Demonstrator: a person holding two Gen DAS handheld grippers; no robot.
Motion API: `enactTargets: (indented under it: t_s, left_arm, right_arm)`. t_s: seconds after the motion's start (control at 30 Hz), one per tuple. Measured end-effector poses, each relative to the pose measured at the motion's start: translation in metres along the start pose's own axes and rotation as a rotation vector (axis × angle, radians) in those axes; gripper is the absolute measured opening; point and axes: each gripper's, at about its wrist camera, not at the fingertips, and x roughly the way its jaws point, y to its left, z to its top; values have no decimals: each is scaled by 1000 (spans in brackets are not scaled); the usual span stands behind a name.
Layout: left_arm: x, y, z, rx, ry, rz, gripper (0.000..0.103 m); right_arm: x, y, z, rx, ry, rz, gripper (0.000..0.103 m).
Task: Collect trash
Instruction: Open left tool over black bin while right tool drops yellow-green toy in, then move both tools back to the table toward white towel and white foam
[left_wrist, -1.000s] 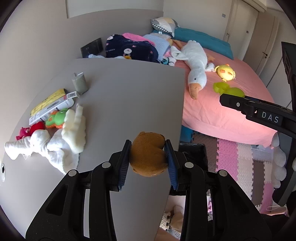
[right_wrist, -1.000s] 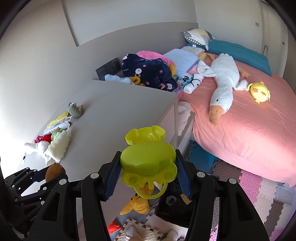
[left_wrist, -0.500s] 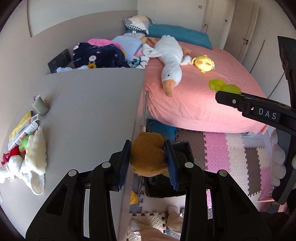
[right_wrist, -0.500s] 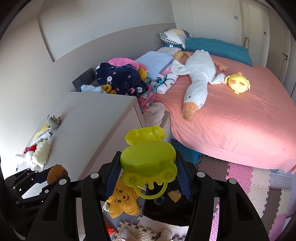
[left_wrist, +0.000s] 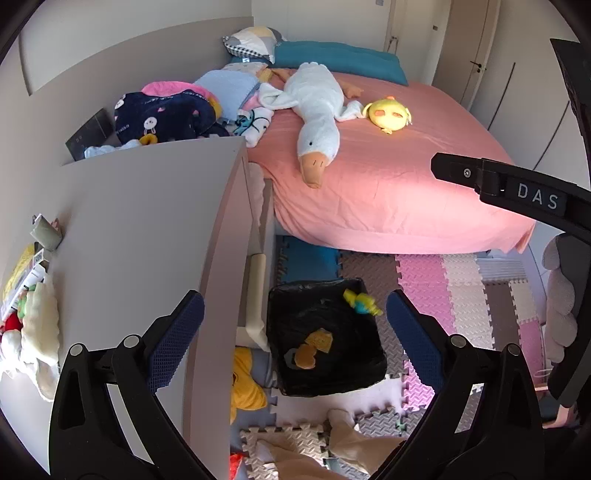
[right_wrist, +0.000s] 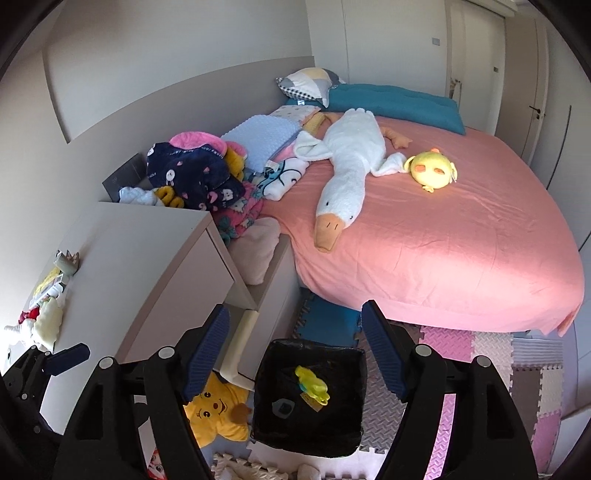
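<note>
A black bin (left_wrist: 325, 380) stands on the foam floor mats beside the dresser; it also shows in the right wrist view (right_wrist: 288, 432). Inside it lie a brown toy (left_wrist: 304, 357), a yellow scrap (left_wrist: 319, 338) and a yellow-green toy (left_wrist: 362, 301), which also shows in the right wrist view (right_wrist: 312, 384). My left gripper (left_wrist: 293, 321) is open and empty above the bin. My right gripper (right_wrist: 295, 347) is open and empty above the bin too.
A grey dresser (left_wrist: 140, 229) stands at the left with soft toys (left_wrist: 33, 332) and a small cup (left_wrist: 46, 232) on it. A pink bed (right_wrist: 443, 236) holds a white goose plush (right_wrist: 347, 166) and a yellow plush (right_wrist: 432, 170). A yellow star plush (right_wrist: 214, 410) lies on the floor.
Both grippers moved right, off the dresser and over the bin, then opened. The brown toy left the left gripper and the green toy left the right one; both now lie in the bin.
</note>
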Motion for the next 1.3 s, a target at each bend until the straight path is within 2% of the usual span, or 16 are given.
enactTargets:
  t_s: [0.2,0.57,0.9,1.3]
  left_arm:
    - [2,4,2,-9,1,6,96]
    - [-6,26,-5,-65,-1,37,96]
    - [-20,66,-23,-129,0,101,96]
    - [-48,130,-54,-240,1,194,96]
  right_arm:
    - [2,-5,2,17,0,6,74]
    - [8,19,5,-9,11,53,74]
    - [16,65,4,-62,30,111,74]
    - [26,139,-1,-146,59,206,74]
